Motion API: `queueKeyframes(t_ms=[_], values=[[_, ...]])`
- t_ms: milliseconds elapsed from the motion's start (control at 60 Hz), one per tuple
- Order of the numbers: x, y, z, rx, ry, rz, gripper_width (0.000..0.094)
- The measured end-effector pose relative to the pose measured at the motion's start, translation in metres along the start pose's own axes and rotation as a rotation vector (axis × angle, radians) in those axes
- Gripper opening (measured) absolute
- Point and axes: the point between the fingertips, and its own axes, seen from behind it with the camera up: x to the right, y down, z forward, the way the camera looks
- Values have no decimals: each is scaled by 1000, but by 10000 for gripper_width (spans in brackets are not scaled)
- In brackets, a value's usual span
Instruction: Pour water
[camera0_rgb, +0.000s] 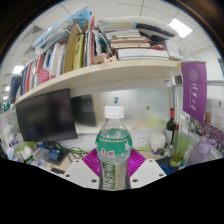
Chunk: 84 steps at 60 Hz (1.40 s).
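A clear plastic water bottle (114, 145) with a white cap and a green label stands upright between my fingers. My gripper (113, 163) is shut on the bottle, with the magenta pads (93, 161) pressing its sides at label height. The bottle is held up in front of a desk, and its bottom is hidden behind the gripper body. No cup or other vessel shows clearly.
A dark monitor (47, 114) stands on a cluttered desk to the left. A shelf (95, 75) above carries books and papers. A dark bottle (171, 130) and a purple banner (193, 90) are on the right.
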Motion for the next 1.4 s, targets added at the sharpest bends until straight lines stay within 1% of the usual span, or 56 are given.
queueKeyframes(t_ms=[67,83,167,267,433,533,550,567,633,717,800,850,867,883,900,917,950,1000,1083,1217,1300,1350,1367,1383,1400], values=[[16,22,3,-1,3,-64,299],[14,30,7,10,10,-72,299],[30,64,17,-26,-1,-89,298],[34,95,22,-34,-22,-102,299],[46,122,29,-17,-29,-129,314],[54,143,35,-24,-27,-123,313],[55,144,33,-21,-27,-121,327],[56,140,34,8,-27,-116,326],[57,140,32,28,-24,-152,339],[60,139,30,50,-2,-140,376],[61,138,31,57,10,-148,480],[62,139,31,49,21,-136,515],[63,141,32,38,23,-133,547],[64,145,31,11,27,-129,601],[66,150,30,-12,32,-127,695],[67,154,28,-35,37,-122,733],[67,158,24,-63,39,-110,874],[68,159,13,-73,58,-91,827],[74,157,-18,-82,118,-88,865],[55,155,-86,-135,203,-77,860],[15,144,-124,-144,205,-25,859],[-16,136,-142,-150,185,15,857],[-27,134,-147,-151,175,30,824],[-37,132,-152,-152,164,45,857],[-47,129,-157,-153,154,57,856]])
